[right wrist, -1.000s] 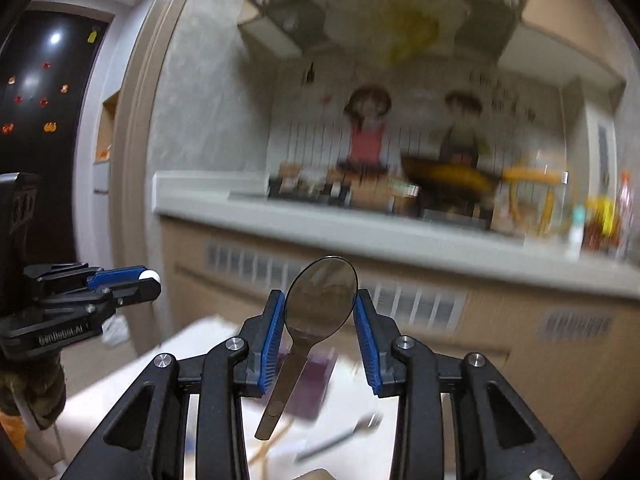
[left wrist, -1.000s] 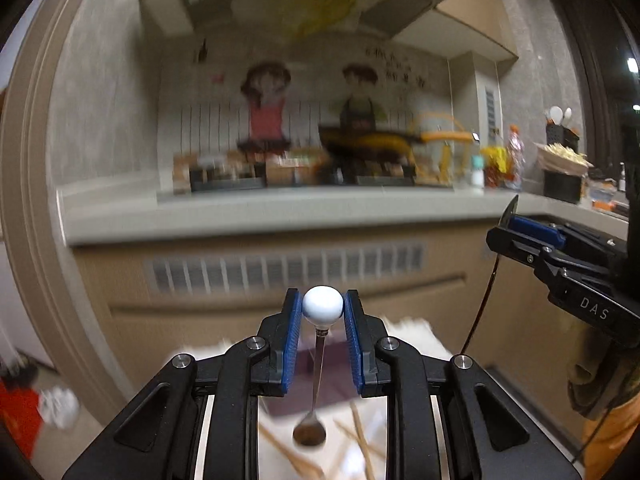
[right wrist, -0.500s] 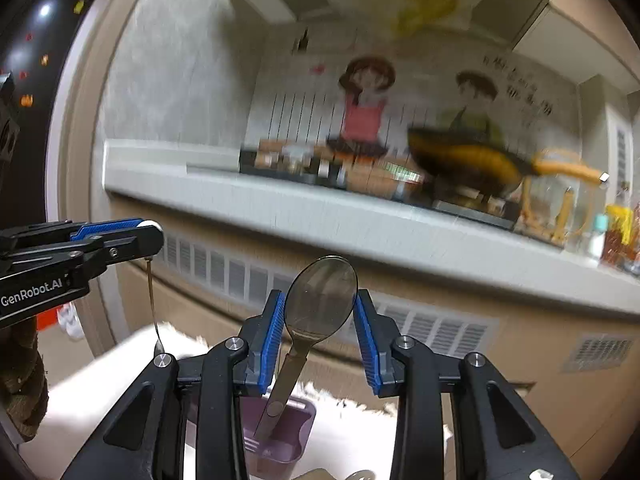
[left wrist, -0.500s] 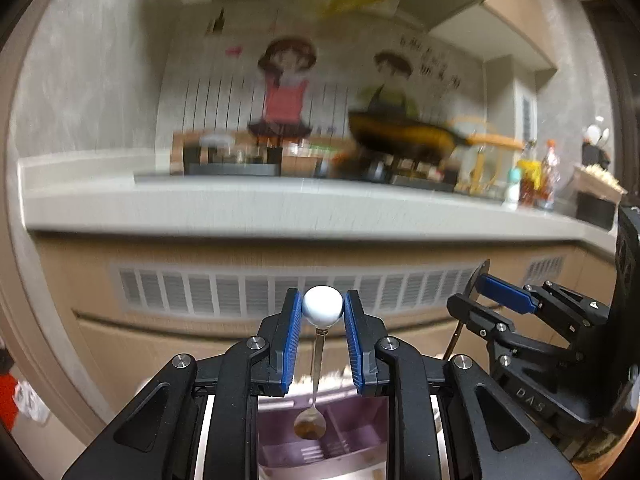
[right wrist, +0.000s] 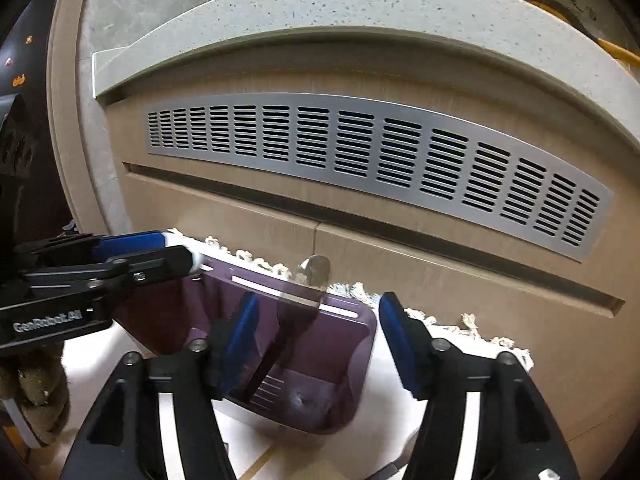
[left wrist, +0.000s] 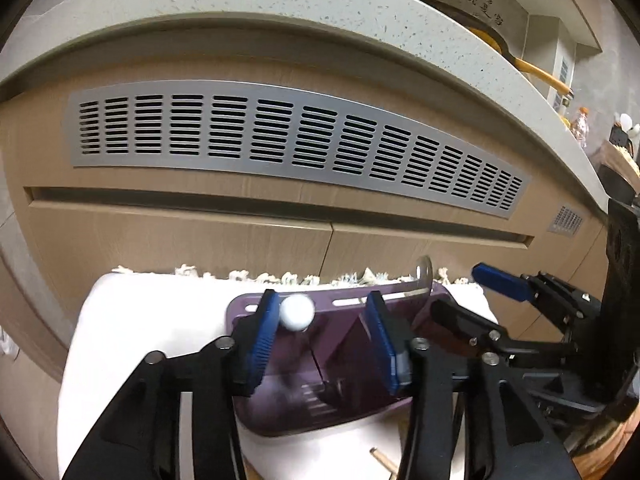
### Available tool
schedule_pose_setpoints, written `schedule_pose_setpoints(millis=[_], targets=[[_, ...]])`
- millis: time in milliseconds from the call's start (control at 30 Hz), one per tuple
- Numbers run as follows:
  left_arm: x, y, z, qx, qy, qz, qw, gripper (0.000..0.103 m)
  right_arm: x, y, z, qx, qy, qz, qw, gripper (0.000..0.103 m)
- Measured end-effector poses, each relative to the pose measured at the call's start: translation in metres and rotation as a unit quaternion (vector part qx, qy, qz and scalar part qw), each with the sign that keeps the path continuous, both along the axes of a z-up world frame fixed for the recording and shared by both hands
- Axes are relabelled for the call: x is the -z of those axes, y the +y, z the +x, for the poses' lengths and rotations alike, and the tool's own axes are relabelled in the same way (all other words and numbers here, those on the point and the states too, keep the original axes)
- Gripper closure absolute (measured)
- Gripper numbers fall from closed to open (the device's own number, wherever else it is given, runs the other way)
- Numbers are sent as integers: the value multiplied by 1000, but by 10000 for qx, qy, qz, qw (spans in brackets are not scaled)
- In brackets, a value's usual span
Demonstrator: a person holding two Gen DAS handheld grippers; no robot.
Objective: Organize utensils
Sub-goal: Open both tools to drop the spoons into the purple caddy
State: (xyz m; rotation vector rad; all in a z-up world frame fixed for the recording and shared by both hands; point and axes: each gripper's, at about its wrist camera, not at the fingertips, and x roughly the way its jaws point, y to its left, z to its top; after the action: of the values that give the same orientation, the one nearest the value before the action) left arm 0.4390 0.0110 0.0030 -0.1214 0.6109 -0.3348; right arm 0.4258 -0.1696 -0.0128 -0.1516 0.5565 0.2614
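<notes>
My left tool (left wrist: 322, 330) opening, white-ball-topped thin spoon (left wrist: 297, 312) loose over purple plastic utensil box (left wrist: 344, 408). My right tool (right wrist: 316, 334) opening, big shiny metal spoon (right wrist: 314, 270) standing in box.

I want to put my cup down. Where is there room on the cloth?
Free: the white cloth left of the purple holder, and a strip right of it by the fringe. Crowded: the holder, with a ball-topped spoon and a metal spoon in it, and the near edge, where a wooden stick lies.
</notes>
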Motion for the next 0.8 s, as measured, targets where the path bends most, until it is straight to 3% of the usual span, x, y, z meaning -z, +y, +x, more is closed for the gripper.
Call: schedule_pose_setpoints(millis=[133, 300, 400, 533, 667, 800], targets=[[-2, 9, -23, -64, 7, 217, 9997, 46, -1, -10, -17, 77, -52, -113, 9999, 27], [8, 19, -57, -42, 249, 257, 9994, 42, -1, -30, -50, 257, -133, -255, 9993, 19], [20, 7, -72, 351, 551, 229, 9976, 42, 0, -47, -73, 398, -87, -154, 9991, 14], [48, -35, -90, 971, 1120, 461, 9879, 42, 10, -59, -97, 543, 8, -333, 9980, 13], [64, -65, -102, 1236, 1346, 641, 9811, 63, 28, -62, -117, 651, 102, -729, 9952, 13], [66, -82, -97, 1138, 1325, 929, 9802, 74, 47, -64, -129, 718, 199, -914, 9930, 13]])
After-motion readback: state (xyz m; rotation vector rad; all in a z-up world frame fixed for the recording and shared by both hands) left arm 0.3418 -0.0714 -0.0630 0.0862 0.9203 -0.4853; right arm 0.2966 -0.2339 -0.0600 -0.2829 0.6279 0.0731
